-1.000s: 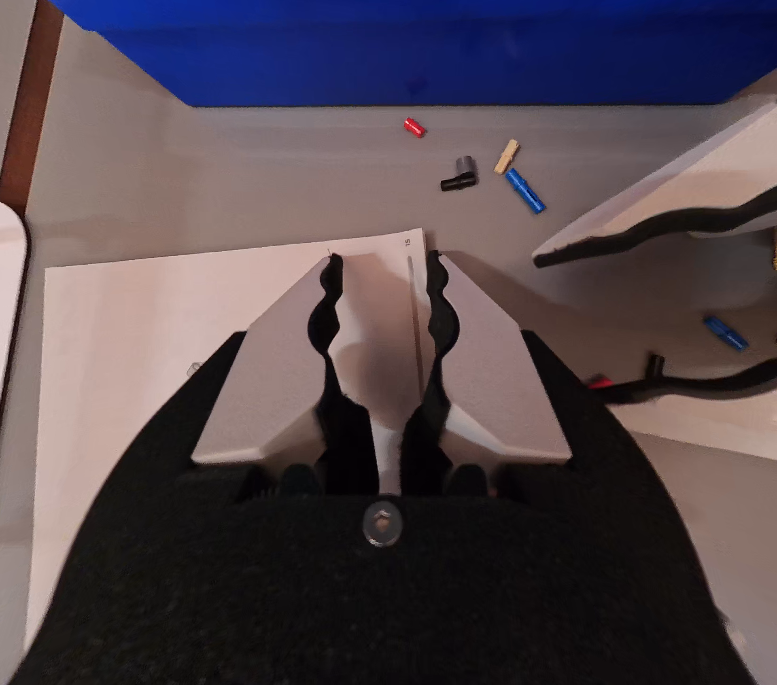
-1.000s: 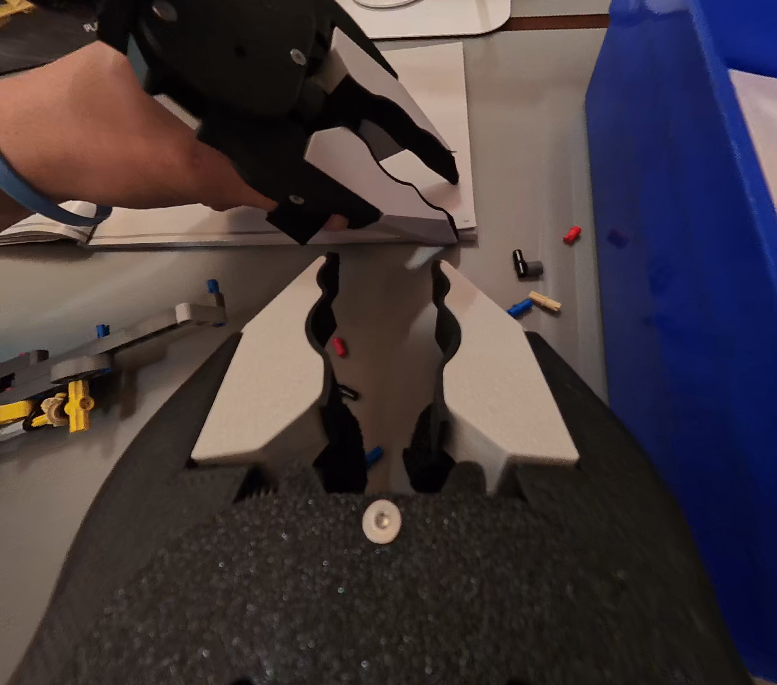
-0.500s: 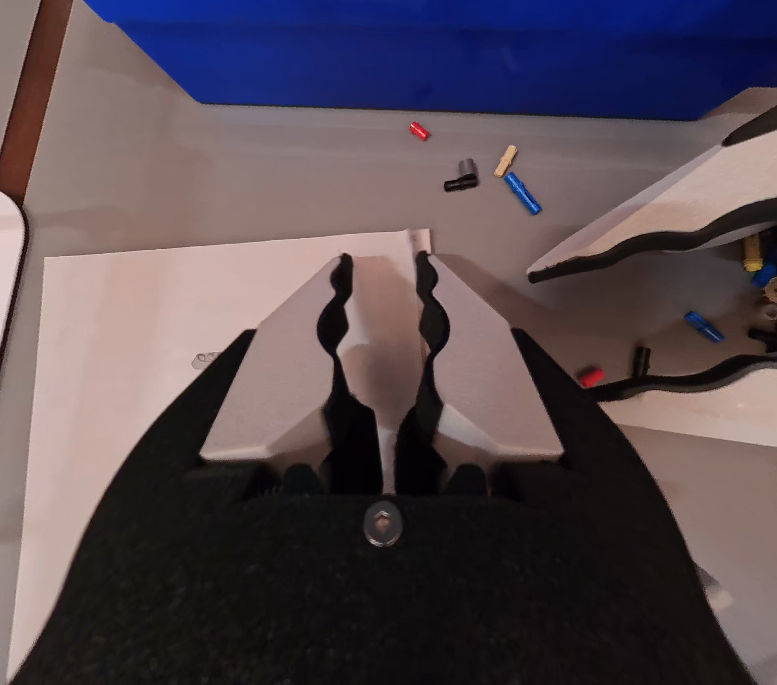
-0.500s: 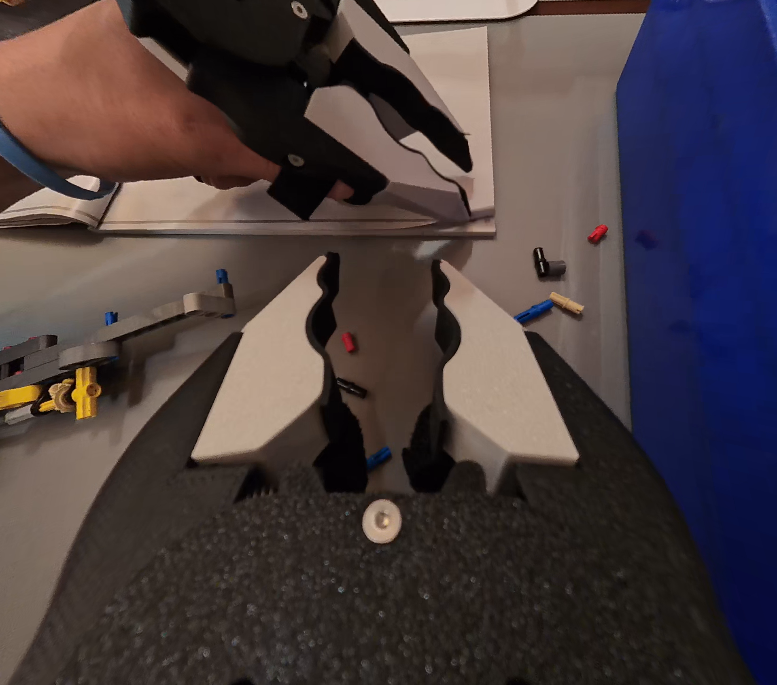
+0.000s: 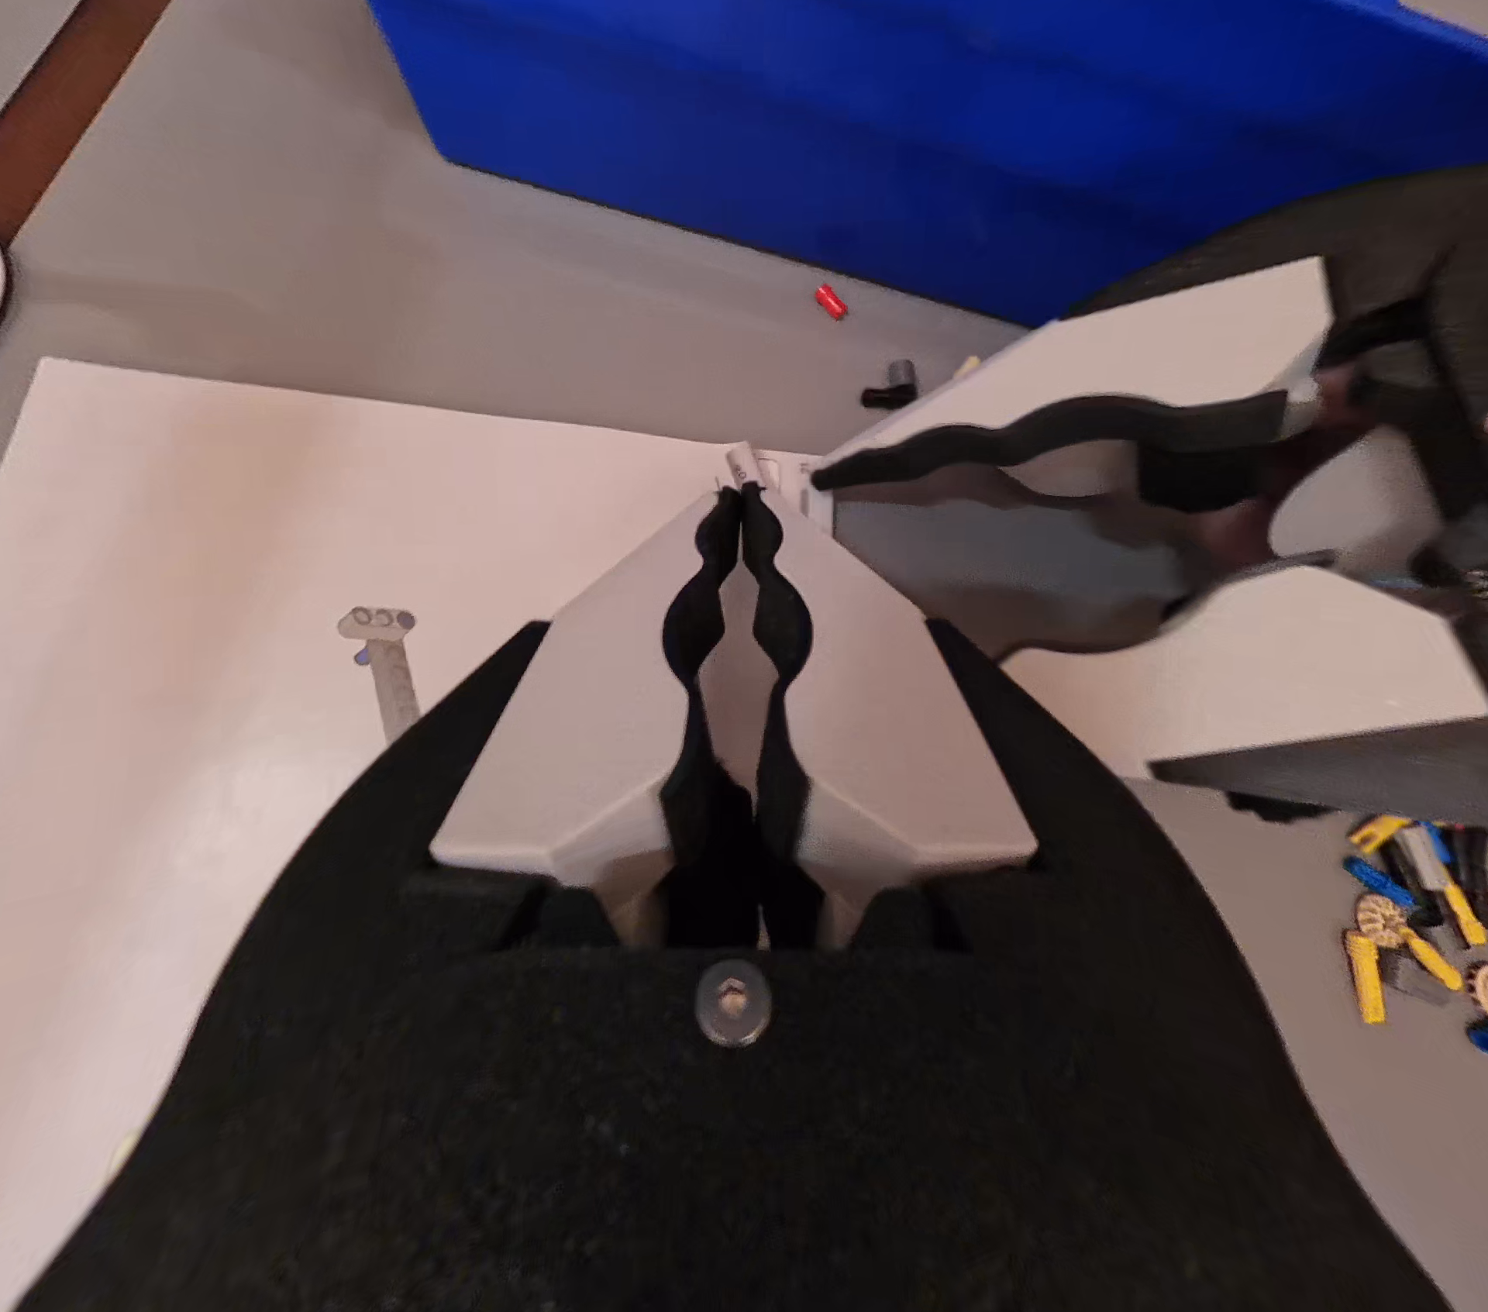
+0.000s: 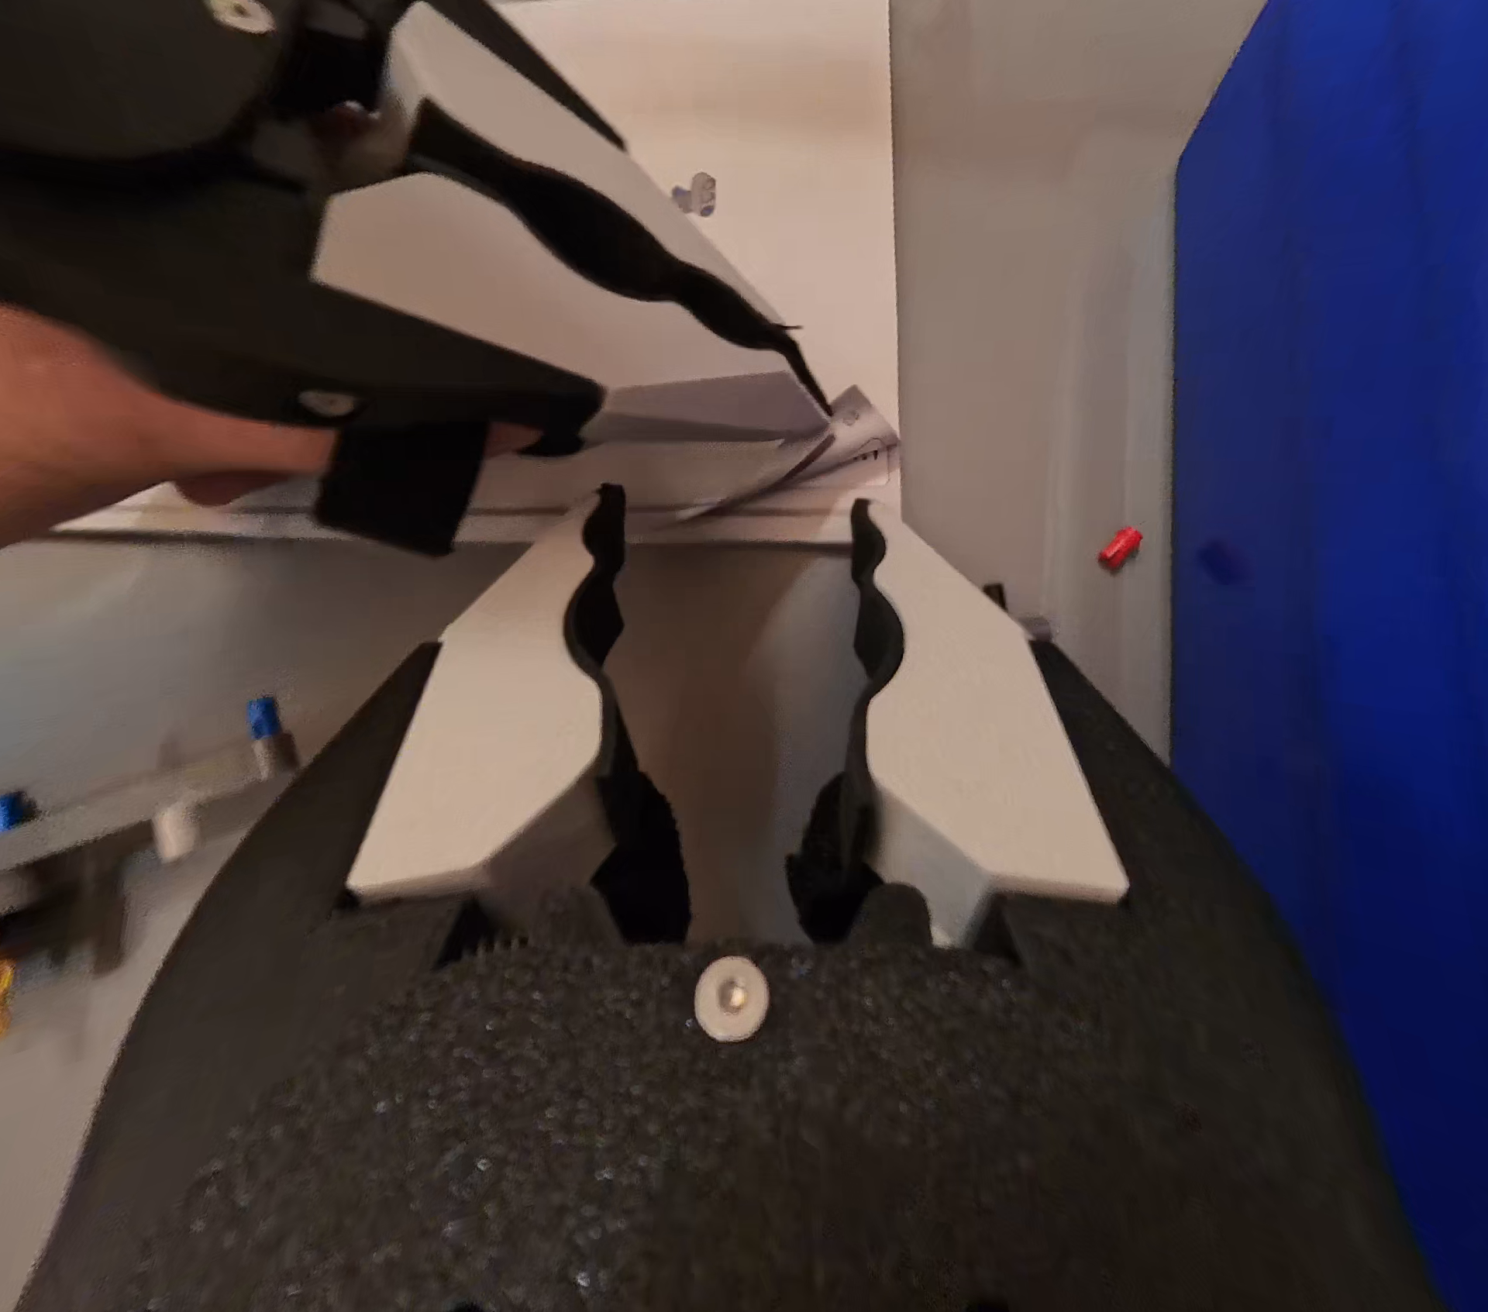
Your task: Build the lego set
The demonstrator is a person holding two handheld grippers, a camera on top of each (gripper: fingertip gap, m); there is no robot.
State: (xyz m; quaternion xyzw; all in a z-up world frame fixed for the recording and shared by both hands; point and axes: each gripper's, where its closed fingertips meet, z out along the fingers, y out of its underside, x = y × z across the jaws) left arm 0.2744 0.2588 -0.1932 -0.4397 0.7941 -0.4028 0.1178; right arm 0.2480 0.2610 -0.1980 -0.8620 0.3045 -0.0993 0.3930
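Left gripper [image 5: 741, 494] jaws clenched on the instruction booklet's [image 5: 322, 508] curled page corner at their tips; right gripper [image 6: 733, 508] jaws released, pointing at that corner

A white instruction booklet [image 5: 322, 508] lies open and flat on the grey tabletop [image 5: 403, 243], its near corner page [image 6: 853, 424] curled up off the stack. Beyond that corner, a small red pin [image 5: 831, 301] lies alone near the blue bin, with a black-and-grey connector [image 5: 890, 385] a little closer. A partly built grey beam assembly [image 6: 145, 798] with blue pins lies beside the booklet. A heap of loose yellow, blue and black pieces [image 5: 1417, 903] sits apart.
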